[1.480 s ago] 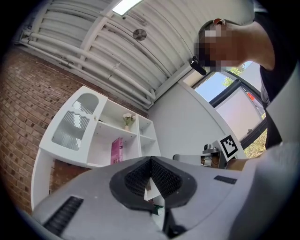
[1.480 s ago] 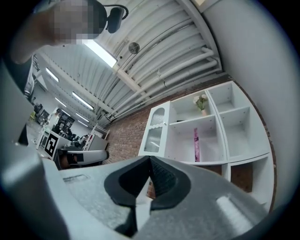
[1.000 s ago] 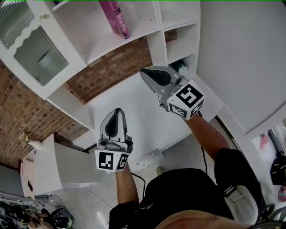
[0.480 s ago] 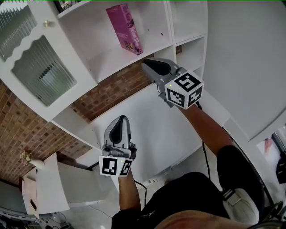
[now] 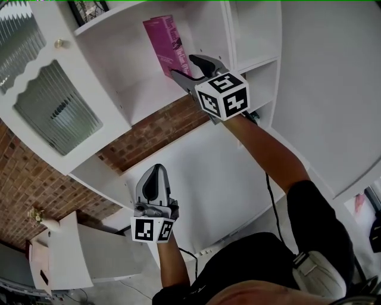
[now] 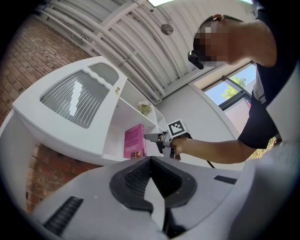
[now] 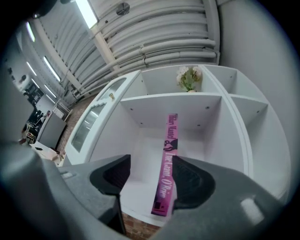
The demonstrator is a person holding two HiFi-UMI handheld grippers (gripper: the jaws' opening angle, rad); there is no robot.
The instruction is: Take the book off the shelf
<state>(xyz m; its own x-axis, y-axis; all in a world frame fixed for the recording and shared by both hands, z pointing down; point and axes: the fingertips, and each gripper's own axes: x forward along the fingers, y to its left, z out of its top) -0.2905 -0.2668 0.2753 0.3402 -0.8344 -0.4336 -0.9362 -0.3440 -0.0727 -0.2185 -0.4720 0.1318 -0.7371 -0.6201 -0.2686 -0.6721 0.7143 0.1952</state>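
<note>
A pink book (image 5: 165,43) stands upright in a white shelf (image 5: 140,89) compartment, leaning slightly. My right gripper (image 5: 187,67) is raised to the compartment's front edge, just right of the book, and its jaws are opening. In the right gripper view the book's spine (image 7: 167,161) shows in the gap between the pads, close to the right pad (image 7: 193,180), with nothing pressing on it. My left gripper (image 5: 155,180) hangs low over the desk, shut and empty. The left gripper view shows the book (image 6: 134,141) with the right gripper (image 6: 150,137) beside it.
A ribbed-glass cabinet door (image 5: 53,113) is left of the compartment. A brick wall (image 5: 156,126) runs below the shelf, above a white desk top (image 5: 220,179). A vase of flowers (image 7: 188,77) stands one shelf up. A picture frame (image 5: 87,9) sits above.
My right gripper rose from the desk level up to the book's compartment, and its jaws went from shut to open. The left gripper stayed low and shut.
</note>
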